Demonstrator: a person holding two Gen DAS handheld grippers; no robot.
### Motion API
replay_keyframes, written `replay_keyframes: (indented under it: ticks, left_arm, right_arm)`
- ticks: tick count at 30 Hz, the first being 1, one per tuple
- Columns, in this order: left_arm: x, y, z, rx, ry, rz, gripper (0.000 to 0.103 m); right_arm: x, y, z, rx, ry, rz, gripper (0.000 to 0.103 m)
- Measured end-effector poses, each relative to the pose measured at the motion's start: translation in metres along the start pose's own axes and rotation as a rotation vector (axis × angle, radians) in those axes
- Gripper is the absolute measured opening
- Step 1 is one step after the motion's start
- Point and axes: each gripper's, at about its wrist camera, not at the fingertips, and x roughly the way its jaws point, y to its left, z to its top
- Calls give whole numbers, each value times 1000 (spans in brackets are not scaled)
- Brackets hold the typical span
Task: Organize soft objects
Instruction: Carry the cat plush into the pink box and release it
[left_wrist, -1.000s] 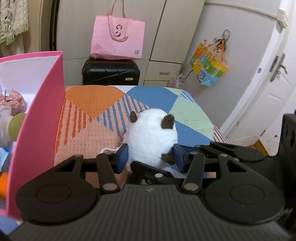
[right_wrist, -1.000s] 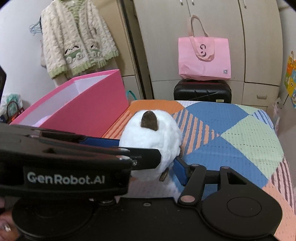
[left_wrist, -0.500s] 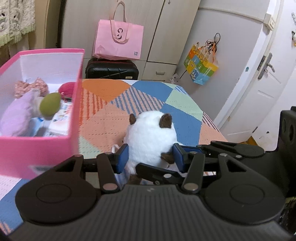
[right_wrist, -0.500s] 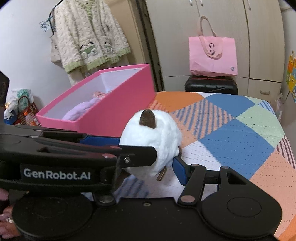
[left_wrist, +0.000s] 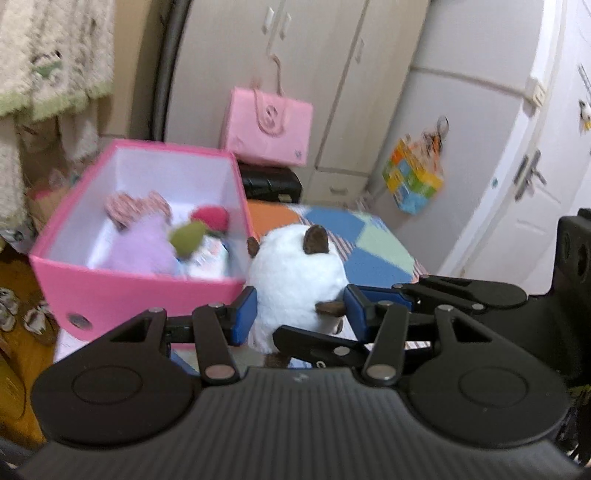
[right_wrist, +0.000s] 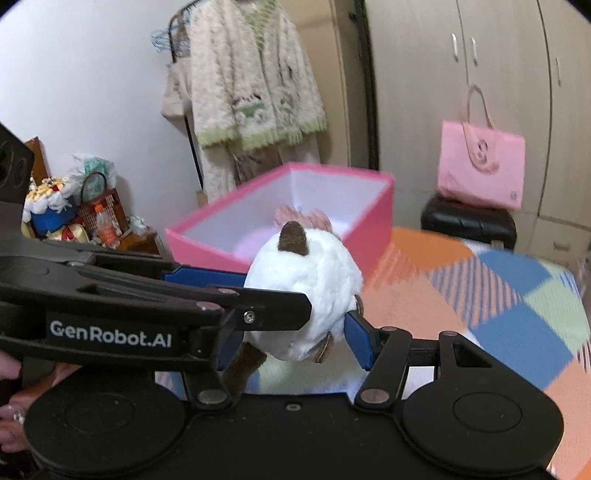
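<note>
While both my grippers pinch the white plush toy (left_wrist: 295, 280) at frame centre, it hangs beside the pink box (left_wrist: 110, 291).

Left gripper (left_wrist: 300, 314) and right gripper (right_wrist: 291, 332) each close blue pads on its fur; uneven pull could slip it onto the patchwork cover (right_wrist: 498, 302), or snag the box wall at centre left.

White lettering reads "GenRobot.AI" on the black side of the left gripper (right_wrist: 291, 306), seen from the right wrist. The logo on the pink bag (right_wrist: 480, 170) is too blurred to read.
</note>
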Motion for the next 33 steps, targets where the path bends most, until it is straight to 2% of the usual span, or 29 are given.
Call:
replay_keyframes:
  ticks: [6, 9, 12, 17, 25, 33]
  left_arm:
    - [-24, 18, 37, 30, -104, 68, 49]
    - [-21, 33, 56, 22, -132, 96, 49]
    - [-7, 54, 71, -15, -139, 90, 49]
    - [40, 81, 91, -67, -119, 103, 49]
    - [103, 112, 102, -152, -17, 110, 49]
    - [131, 117, 105, -157, 59, 146, 50]
  right_arm:
    - [13, 23, 45, -65, -80, 27, 65]
    - [30, 25, 67, -66, -108, 55, 66]
    - [55, 21, 80, -65, -138, 53, 66]
    - [102, -4, 98, -34, -95, 69, 66]
    - [157, -34, 106, -33, 31, 51, 66]
    - [187, -46, 106, -48, 105, 25, 67]
